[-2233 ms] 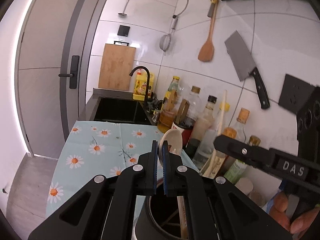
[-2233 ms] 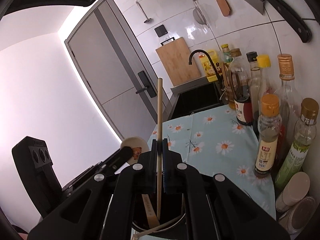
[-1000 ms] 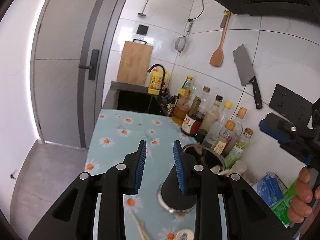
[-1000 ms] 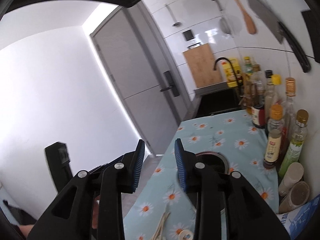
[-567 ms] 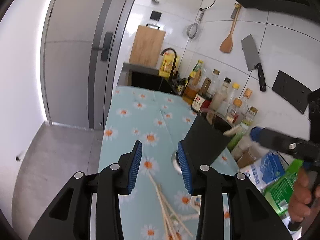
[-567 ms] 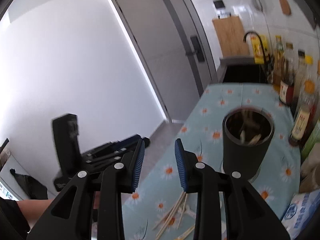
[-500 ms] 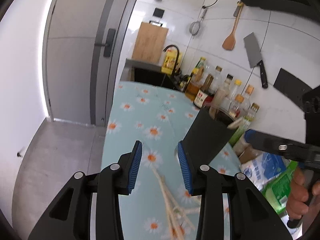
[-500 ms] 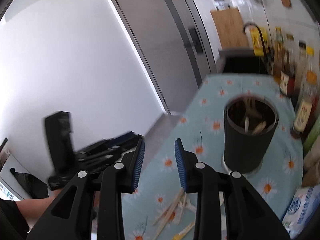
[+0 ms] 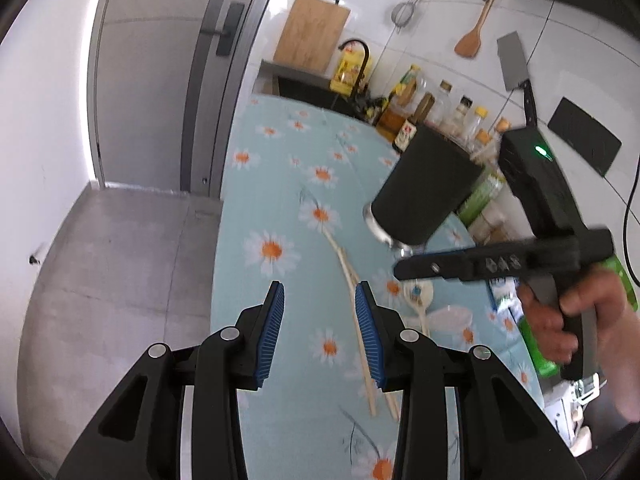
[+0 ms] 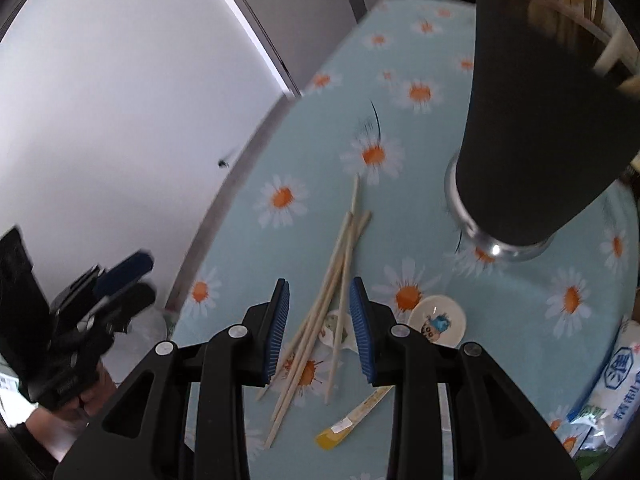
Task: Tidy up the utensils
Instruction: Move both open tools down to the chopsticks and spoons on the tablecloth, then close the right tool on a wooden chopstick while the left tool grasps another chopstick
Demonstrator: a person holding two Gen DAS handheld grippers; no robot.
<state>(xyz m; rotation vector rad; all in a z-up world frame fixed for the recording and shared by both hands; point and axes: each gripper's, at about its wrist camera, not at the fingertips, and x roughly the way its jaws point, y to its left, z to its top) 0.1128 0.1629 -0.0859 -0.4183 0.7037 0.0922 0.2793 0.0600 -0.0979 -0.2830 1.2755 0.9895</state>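
- Both jaws stand apart, holding nothing: right gripper [image 10: 319, 322] over the loose chopsticks [image 10: 334, 280], ready to take one.
- Left gripper [image 9: 319, 330] hangs beside them; holder [image 10: 536, 120] waits beyond.

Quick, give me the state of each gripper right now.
Left gripper: open, holding nothing; its jaws have just been opening.
Right gripper: open, holding nothing, above the loose chopsticks on the table.

Black holder [image 10: 536, 120], pale wooden chopsticks [image 10: 332, 280], seemingly daisy-patterned light-blue tablecloth [image 10: 520, 304].
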